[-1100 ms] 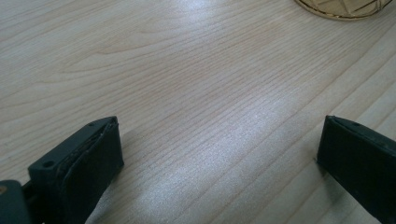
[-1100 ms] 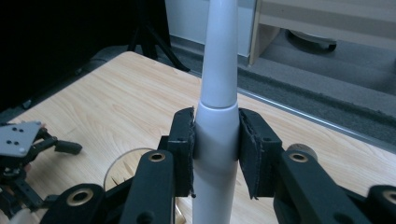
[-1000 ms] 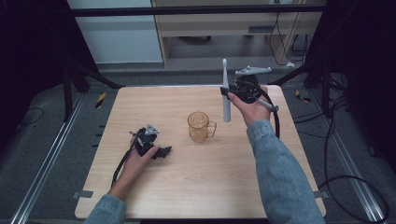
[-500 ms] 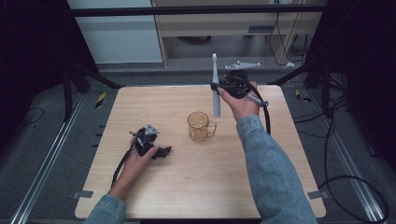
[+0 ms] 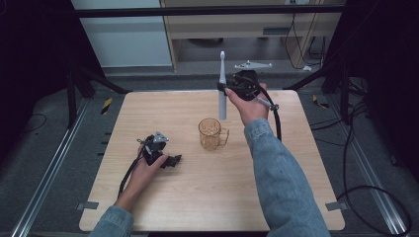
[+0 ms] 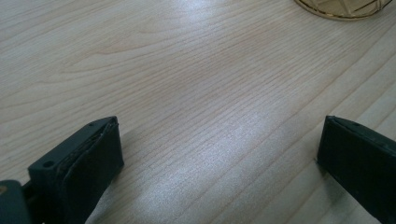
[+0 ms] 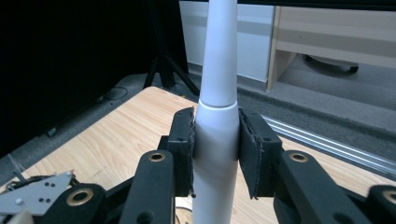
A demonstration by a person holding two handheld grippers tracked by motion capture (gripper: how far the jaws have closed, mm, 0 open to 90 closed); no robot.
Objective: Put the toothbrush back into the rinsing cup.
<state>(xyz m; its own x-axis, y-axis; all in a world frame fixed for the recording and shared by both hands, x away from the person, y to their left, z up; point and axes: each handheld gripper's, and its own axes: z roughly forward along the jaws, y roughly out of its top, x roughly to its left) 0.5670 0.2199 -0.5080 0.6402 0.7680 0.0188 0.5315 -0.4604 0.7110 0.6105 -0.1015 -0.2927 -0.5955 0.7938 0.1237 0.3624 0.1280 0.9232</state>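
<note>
1. From the high view we see the right gripper point(image 5: 223, 88) raised above the far edge of the wooden table point(image 5: 296, 197), clenched on a white electric toothbrush point(image 5: 222, 94). The toothbrush stands upright, its brush head at the top and its thicker handle hanging below the jaws.
2. Also in the high view, the toothbrush hangs above and just behind a clear amber glass mug point(image 5: 211, 134), which stands near the middle of the table with its handle turned to the right. The 2 are apart.
3. In the same view the left gripper point(image 5: 174, 160) rests low on the table at the left, well apart from the mug, held in the person's left hand point(image 5: 143, 170). A grey three-cornered plate sits on top of it and a black cable trails back along the forearm.
4. In the left gripper view we see its 2 black jaws standing wide apart, released, with only pale wood grain between them. The pads look like matte, slightly rough rubber. The ribbed amber base of the mug point(image 6: 343, 7) shows at the top right edge.
5. In the right gripper view the 2 black padded jaws press on either side of the toothbrush point(image 7: 217, 140), just below the seam where the smooth white body narrows into its tapering neck. The body is round, glossy plastic.
6. In this view the pads' edges look frayed, and brass-coloured pivots show on the black links below them. The table's point(image 7: 116, 140) light wood lies beneath.
</note>
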